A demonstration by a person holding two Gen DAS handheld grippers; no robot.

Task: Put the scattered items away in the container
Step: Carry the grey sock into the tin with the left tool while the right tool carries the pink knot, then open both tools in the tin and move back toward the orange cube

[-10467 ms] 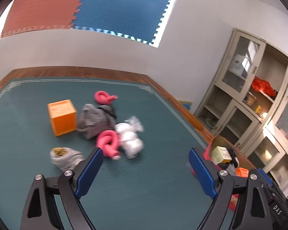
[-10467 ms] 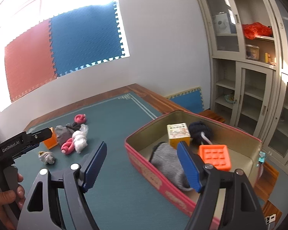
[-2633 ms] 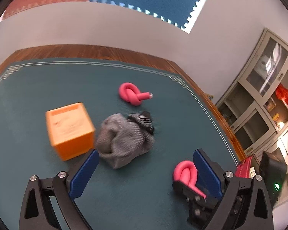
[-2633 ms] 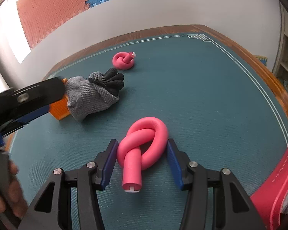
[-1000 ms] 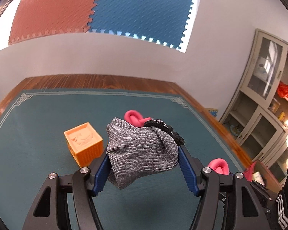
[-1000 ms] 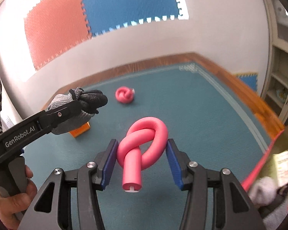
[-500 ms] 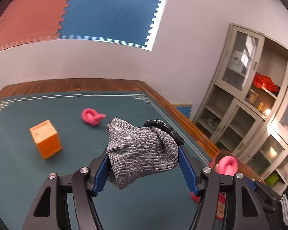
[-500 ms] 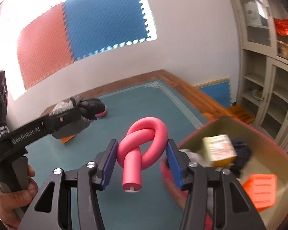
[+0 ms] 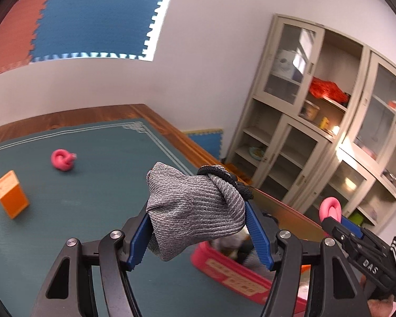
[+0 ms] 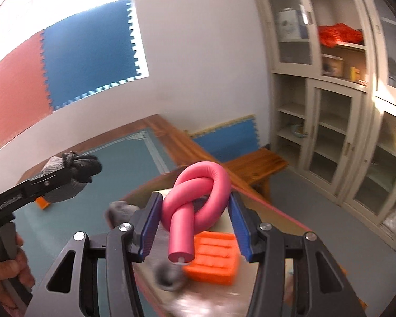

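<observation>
A: Status, nearest first?

B: Right gripper (image 10: 195,222) pinches the pink foam knot (image 10: 198,192) between its blue pads, jaws pressed in on both sides, tail end pointing back at the lens. Directly below and just ahead sits the pink container (image 9: 232,277); inside it, under the knot, an orange gridded block (image 10: 213,256) and a grey bundle, blurred. Looks like a drop is imminent, though no release yet.

A: And the left?

B: Left gripper (image 9: 198,227) clamps the grey rolled sock (image 9: 192,211), dark cuff poking past the far pad. Container lies just ahead & to the right of it, so prob. second in line.

A: What's left on the mat?

B: Well beyond the left gripper, to its left: an orange cube (image 9: 12,194), then farther off a second pink knot (image 9: 62,159). Both loose on the green mat (image 9: 92,185).

A: So progress?

B: Judging by that, past halfway: several items in, two in the air, two to fetch. Cabinets (image 10: 343,105) in the bkgd, not part of it.
</observation>
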